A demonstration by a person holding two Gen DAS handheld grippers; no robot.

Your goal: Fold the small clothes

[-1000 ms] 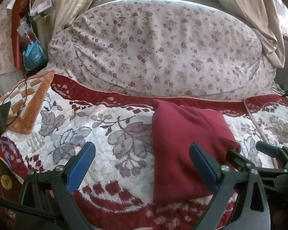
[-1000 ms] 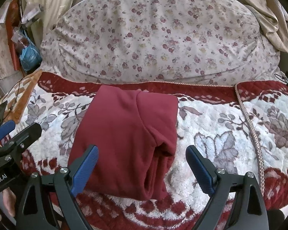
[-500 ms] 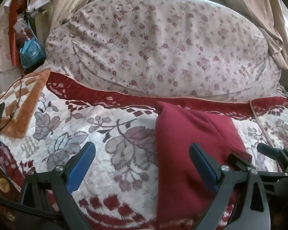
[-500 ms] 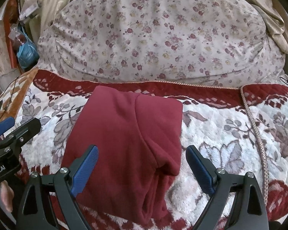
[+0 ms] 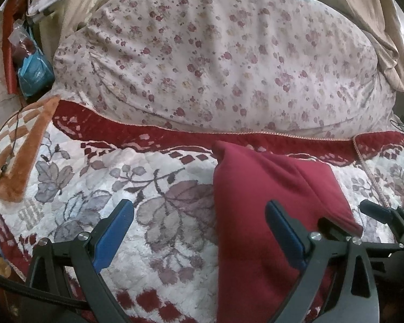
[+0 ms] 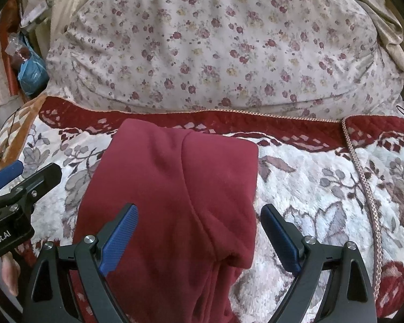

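Garment [image 6: 175, 188]: one dark red piece, folded, lying flat on a plush white-and-red floral blanket [image 6: 309, 183], with a big floral-covered cushion [image 6: 215, 48] behind and beige curtains [image 5: 377, 27] at the sides. Two grippers, both spread wide and holding nothing: right gripper [image 6: 199, 237] straddles the garment's near right edge; left gripper [image 5: 199, 237] has its right finger [image 5: 285, 234] over the cloth, left finger over blanket.

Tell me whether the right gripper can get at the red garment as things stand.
Probably yes: the right gripper is open, poised over the folded red garment on the blanket, with nothing in between.
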